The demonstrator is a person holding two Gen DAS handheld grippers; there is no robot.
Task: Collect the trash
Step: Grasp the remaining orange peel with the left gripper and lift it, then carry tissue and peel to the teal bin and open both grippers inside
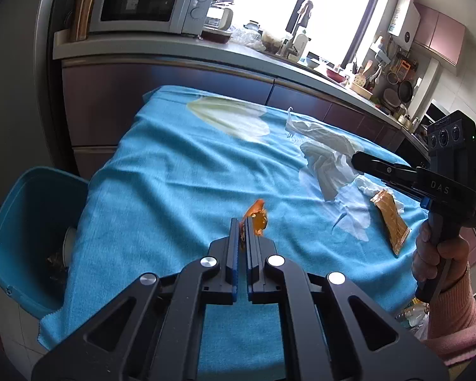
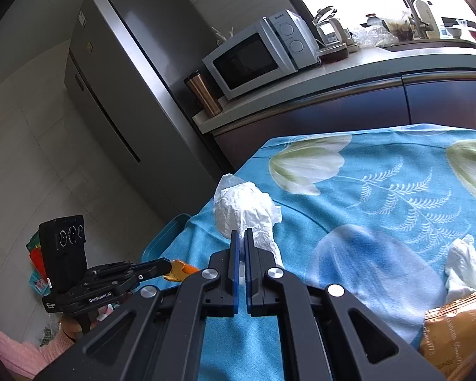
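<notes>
A small orange wrapper (image 1: 256,219) sticks up between the two fingers of the left gripper (image 1: 242,233), which pinch it over the near part of the blue flowered cloth (image 1: 161,171). The right gripper (image 2: 241,239) is squeezed tight on a crumpled white tissue (image 2: 244,206), holding it above the left edge of the cloth. More white tissue (image 1: 304,130) lies on the far right side of the cloth, and a gold snack packet (image 1: 392,219) lies flat near the right edge, close to another bit of tissue (image 2: 463,263). A blue bin (image 1: 25,222) sits on the floor at the left, just beside the hanging cloth. Far behind are a white microwave (image 1: 149,3) and a grey fridge (image 2: 120,73).
</notes>
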